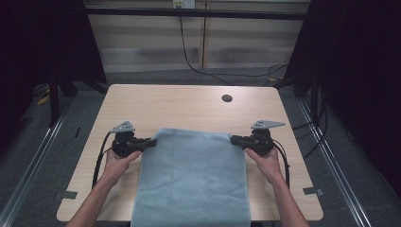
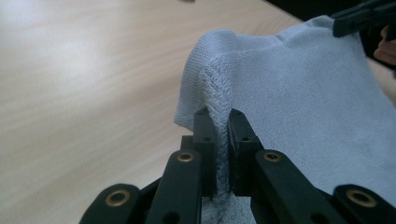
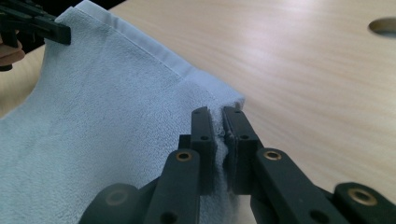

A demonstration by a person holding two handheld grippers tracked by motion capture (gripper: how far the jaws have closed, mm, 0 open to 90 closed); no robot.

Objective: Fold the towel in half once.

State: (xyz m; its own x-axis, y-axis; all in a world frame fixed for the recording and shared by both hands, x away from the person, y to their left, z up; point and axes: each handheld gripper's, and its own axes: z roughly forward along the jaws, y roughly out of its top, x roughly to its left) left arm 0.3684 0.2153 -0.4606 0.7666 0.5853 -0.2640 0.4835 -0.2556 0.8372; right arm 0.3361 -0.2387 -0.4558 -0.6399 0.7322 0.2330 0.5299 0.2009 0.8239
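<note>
Both grippers tight on towel

Forearms reaching in from below, well apart. Left hand-held gripper clamped tight, jaws pointing inward toward the right. Right hand-held gripper likewise clamped, pointing inward toward the left.

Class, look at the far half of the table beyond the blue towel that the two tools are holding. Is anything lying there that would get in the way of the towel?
Nothing visible does. The left tool and right tool each pinch a far corner of the towel, and the table beyond shows bare wood, with a small round hole flush in it.
</note>
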